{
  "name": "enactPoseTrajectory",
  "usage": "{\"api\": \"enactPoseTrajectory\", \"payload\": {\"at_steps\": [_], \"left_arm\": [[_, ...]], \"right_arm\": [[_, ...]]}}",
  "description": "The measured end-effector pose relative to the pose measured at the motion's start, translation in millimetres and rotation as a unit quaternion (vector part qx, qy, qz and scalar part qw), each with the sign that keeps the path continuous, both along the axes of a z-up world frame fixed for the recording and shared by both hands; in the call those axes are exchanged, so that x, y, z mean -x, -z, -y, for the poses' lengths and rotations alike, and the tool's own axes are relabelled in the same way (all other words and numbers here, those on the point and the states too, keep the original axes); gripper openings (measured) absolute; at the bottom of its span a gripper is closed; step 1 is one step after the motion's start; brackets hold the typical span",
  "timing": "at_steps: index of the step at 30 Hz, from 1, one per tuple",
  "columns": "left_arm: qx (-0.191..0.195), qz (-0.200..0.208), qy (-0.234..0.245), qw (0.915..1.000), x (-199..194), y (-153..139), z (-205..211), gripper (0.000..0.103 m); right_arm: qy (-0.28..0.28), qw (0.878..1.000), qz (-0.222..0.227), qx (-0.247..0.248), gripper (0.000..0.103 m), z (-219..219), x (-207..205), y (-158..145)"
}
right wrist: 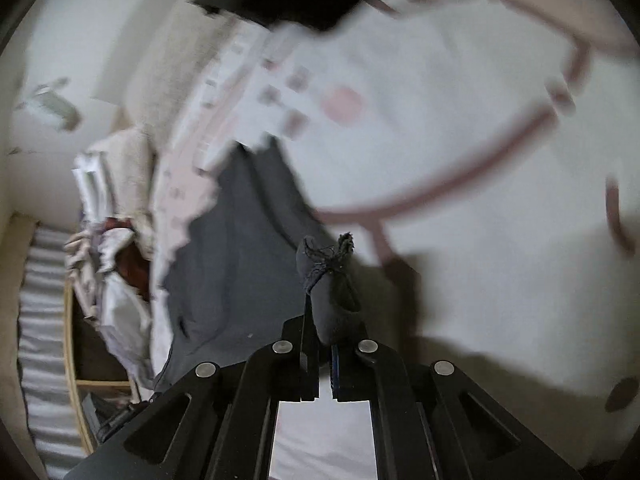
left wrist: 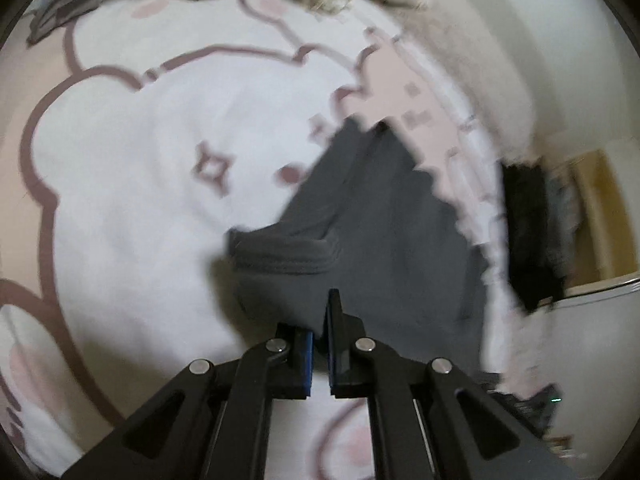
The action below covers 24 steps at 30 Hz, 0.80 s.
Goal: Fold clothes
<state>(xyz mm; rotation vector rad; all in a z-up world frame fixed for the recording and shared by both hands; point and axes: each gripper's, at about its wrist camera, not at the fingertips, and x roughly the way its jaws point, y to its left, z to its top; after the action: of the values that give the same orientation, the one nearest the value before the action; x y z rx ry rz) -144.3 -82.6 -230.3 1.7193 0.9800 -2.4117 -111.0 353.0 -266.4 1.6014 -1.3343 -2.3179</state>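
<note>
A dark grey garment (left wrist: 372, 216) lies on a white blanket with a pink-brown cartoon print (left wrist: 132, 208), reaching to the blanket's frilled edge. Its ribbed hem or cuff (left wrist: 284, 252) is folded up just ahead of my left gripper (left wrist: 320, 320), whose jaws are shut on the grey cloth. In the right wrist view the same garment (right wrist: 236, 248) spreads to the left. My right gripper (right wrist: 324, 320) is shut on a bunched corner of it (right wrist: 332, 280) with frayed threads sticking up.
A fluffy beige cover (left wrist: 480, 64) lies past the blanket's edge. A black item (left wrist: 528, 232) and a wooden shelf (left wrist: 608, 208) are at the right. The right wrist view shows piled clothes (right wrist: 112, 248), a wooden rack (right wrist: 74, 360) and striped fabric (right wrist: 40, 320) at left.
</note>
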Motion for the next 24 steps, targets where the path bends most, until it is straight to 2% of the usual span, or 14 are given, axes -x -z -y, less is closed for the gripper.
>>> {"api": "enactPoseTrajectory", "payload": {"at_steps": [2, 5, 7, 9, 10, 14, 15, 16, 17, 18, 19, 20, 22, 24], "left_arm": [[0.006, -0.003, -0.004, 1.0, -6, 7, 3, 0.007], [0.014, -0.013, -0.008, 0.9998, -13, 6, 7, 0.012], [0.029, -0.024, -0.006, 0.9993, -17, -2, 8, 0.026], [0.052, -0.042, -0.006, 0.9978, -25, -15, 12, 0.035], [0.066, -0.052, -0.008, 0.9965, -28, -23, 14, 0.035], [0.119, -0.095, -0.004, 0.9883, -38, -54, 16, 0.035], [0.131, -0.114, 0.014, 0.9847, -39, -63, 9, 0.035], [0.147, -0.141, 0.052, 0.9776, -39, -73, -6, 0.035], [0.166, -0.17, 0.096, 0.9666, -42, -81, -25, 0.035], [0.185, -0.198, 0.139, 0.9525, -46, -88, -45, 0.035], [0.208, -0.226, 0.186, 0.9332, -52, -92, -69, 0.035], [0.234, -0.255, 0.234, 0.9086, -58, -96, -95, 0.035], [0.285, -0.314, 0.323, 0.8463, -76, -96, -146, 0.035], [0.329, -0.36, 0.396, 0.7782, -93, -86, -191, 0.035]], "right_arm": [[0.006, 1.0, -0.009, 0.005, 0.004, -1, -7, 4], [-0.007, 1.0, -0.018, -0.021, 0.004, 4, -6, -4], [-0.022, 0.998, -0.025, -0.046, 0.004, 8, -5, -11], [-0.036, 0.997, -0.032, -0.067, 0.004, 12, -2, -18], [-0.043, 0.995, -0.037, -0.077, 0.004, 16, -1, -22], [-0.075, 0.989, -0.056, -0.114, 0.004, 29, 3, -38], [-0.083, 0.987, -0.06, -0.123, 0.004, 33, 4, -42], [-0.09, 0.985, -0.065, -0.133, 0.004, 36, 5, -45], [-0.096, 0.984, -0.068, -0.137, 0.004, 38, 6, -48], [-0.092, 0.987, -0.063, -0.117, 0.004, 34, 5, -46], [-0.087, 0.99, -0.059, -0.098, 0.004, 30, 5, -45], [-0.083, 0.992, -0.054, -0.078, 0.004, 26, 5, -43], [-0.073, 0.996, -0.043, -0.035, 0.004, 18, 6, -39], [-0.063, 0.997, -0.035, 0.006, 0.004, 11, 8, -37]]}}
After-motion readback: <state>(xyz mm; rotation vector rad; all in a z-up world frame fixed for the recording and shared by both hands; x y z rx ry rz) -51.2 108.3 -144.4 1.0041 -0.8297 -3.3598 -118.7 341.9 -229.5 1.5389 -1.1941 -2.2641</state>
